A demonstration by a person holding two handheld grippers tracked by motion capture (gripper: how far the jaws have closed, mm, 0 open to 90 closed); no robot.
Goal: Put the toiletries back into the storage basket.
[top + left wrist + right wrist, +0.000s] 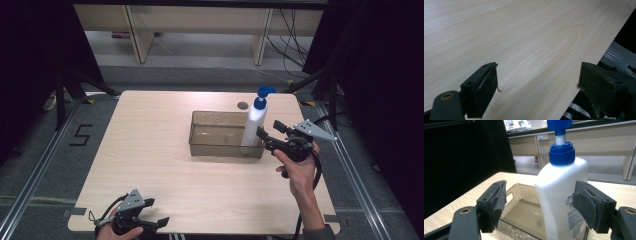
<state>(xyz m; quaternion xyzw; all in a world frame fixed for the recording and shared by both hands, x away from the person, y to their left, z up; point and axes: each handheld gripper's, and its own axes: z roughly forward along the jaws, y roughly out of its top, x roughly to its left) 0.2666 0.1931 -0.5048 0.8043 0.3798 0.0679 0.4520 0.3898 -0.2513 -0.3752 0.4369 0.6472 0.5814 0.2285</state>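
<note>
Overhead, from the high view: light wooden table (165,165), with translucent brown plastic bin (220,135) right of centre. White pump bottle (255,125) with blue pump head upright at the bin's right end, apparently inside it. Right gripper (267,135) held level just beside the bottle, jaws parted. Left gripper (157,212) low at the table's near left edge, jaws apart, well away from the bin.

Next, left gripper view: jaws spread wide over bare wood grain of the table (529,45), near its edge, gripping nothing.

Lastly, right gripper view: pump bottle (561,192) upright between the parted jaws, nearer the right pad, contact unclear; bin (521,212) beneath and behind.
</note>
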